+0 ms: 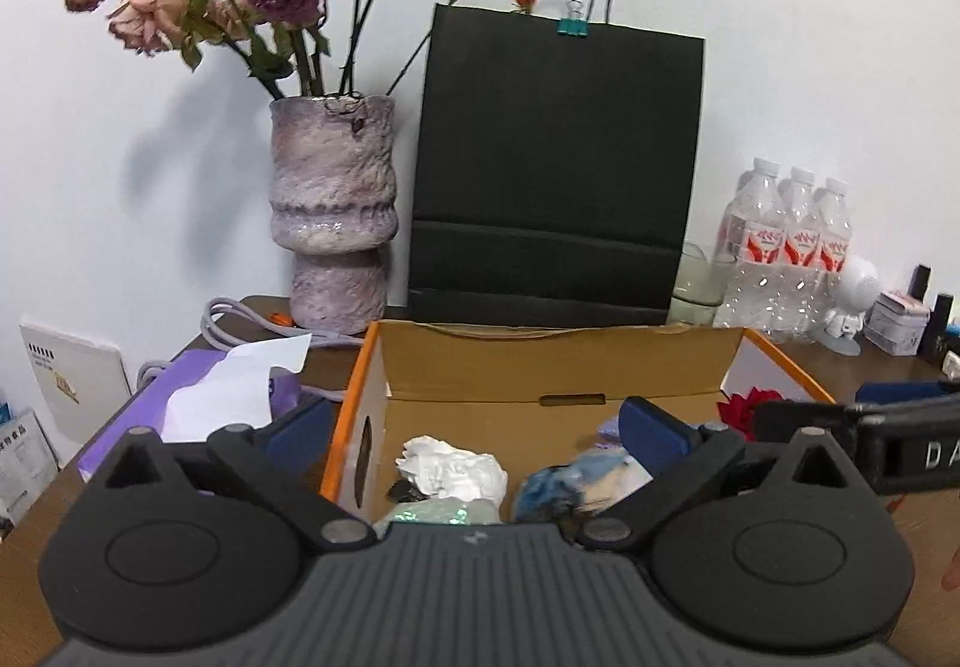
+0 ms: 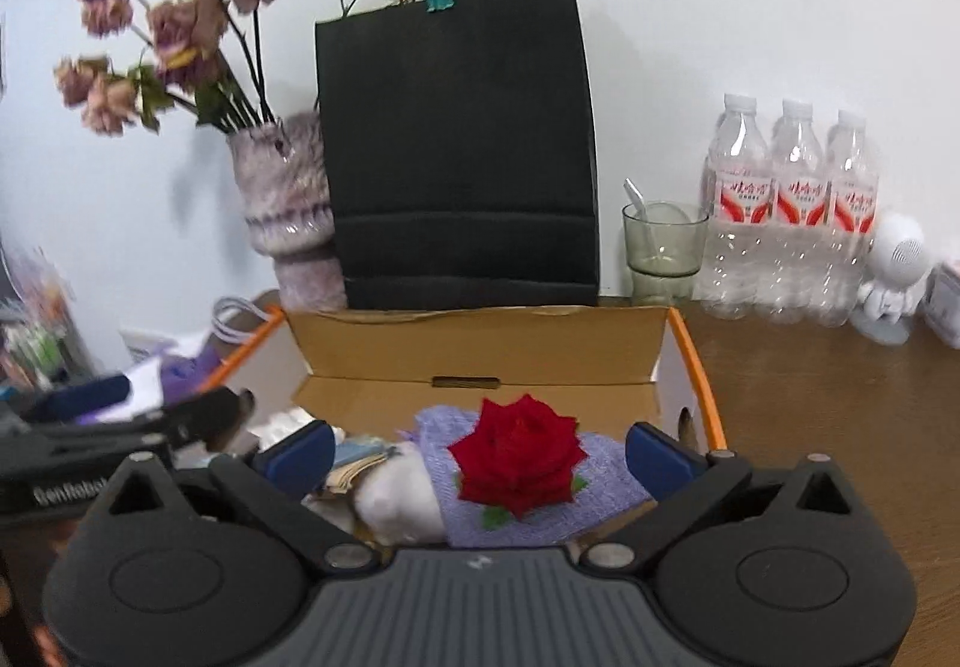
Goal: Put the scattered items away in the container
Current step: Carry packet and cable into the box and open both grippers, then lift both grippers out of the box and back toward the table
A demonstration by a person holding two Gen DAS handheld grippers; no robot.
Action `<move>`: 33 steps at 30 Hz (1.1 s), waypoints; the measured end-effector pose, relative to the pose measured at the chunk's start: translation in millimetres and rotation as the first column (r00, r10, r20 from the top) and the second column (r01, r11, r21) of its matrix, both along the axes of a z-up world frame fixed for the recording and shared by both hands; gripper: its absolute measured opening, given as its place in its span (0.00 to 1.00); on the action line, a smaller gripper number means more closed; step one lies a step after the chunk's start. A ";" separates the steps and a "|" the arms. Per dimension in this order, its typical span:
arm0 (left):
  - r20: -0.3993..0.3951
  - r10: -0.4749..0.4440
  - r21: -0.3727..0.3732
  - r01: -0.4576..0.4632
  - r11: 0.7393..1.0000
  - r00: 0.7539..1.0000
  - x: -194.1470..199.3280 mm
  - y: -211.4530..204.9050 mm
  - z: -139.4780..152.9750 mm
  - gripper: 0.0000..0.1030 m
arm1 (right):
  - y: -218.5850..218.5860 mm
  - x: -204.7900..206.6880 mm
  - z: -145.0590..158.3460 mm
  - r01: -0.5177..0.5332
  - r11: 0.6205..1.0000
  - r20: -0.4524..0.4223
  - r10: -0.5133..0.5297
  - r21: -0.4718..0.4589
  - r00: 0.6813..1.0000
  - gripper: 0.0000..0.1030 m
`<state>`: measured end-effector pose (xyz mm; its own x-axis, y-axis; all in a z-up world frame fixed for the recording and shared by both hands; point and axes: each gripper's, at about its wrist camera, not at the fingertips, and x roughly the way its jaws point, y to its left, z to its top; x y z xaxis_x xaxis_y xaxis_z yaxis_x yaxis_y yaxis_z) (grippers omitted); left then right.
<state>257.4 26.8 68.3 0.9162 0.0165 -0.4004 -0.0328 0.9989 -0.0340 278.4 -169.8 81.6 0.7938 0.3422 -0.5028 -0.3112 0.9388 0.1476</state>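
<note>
One red rose in one box; three bottles behind — one bag.

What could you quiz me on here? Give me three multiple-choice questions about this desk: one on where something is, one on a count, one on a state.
1. Where does the red fabric rose lie?
A. in the purple ceramic vase
B. on the lilac knitted cloth in the orange-edged cardboard box
C. in the glass cup

2. How many clear plastic water bottles stand at the wall?
A. two
B. three
C. five

3. How are the right gripper fingers?
A. spread apart, holding nothing
C. clamped on the rose
B. hidden

Answers: 1 B, the rose rests on the cloth inside the box; 2 B, three caps show; 3 A, both blue pads stand clear of the rose.
</note>
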 end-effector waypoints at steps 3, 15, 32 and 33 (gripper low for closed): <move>0.001 -0.014 0.022 0.014 1.000 1.000 -1.0 -6.4 -0.4 1.00 | 2.2 0.7 1.0 0.006 1.000 0.010 -0.006 -0.019 1.000 1.00; -0.013 -0.006 0.017 0.007 1.000 1.000 3.5 -6.5 0.7 1.00 | 0.2 -5.1 2.8 -0.005 0.999 0.012 0.005 -0.031 1.000 1.00; -0.008 -0.001 0.006 0.001 1.000 1.000 -1.2 -6.0 7.1 1.00 | -0.7 -8.6 6.4 -0.010 1.000 0.023 0.010 -0.028 1.000 1.00; -0.010 -0.003 0.000 0.003 1.000 1.000 -1.6 -5.2 7.4 1.00 | -0.6 -8.8 6.5 -0.010 1.000 0.022 0.011 -0.029 1.000 1.00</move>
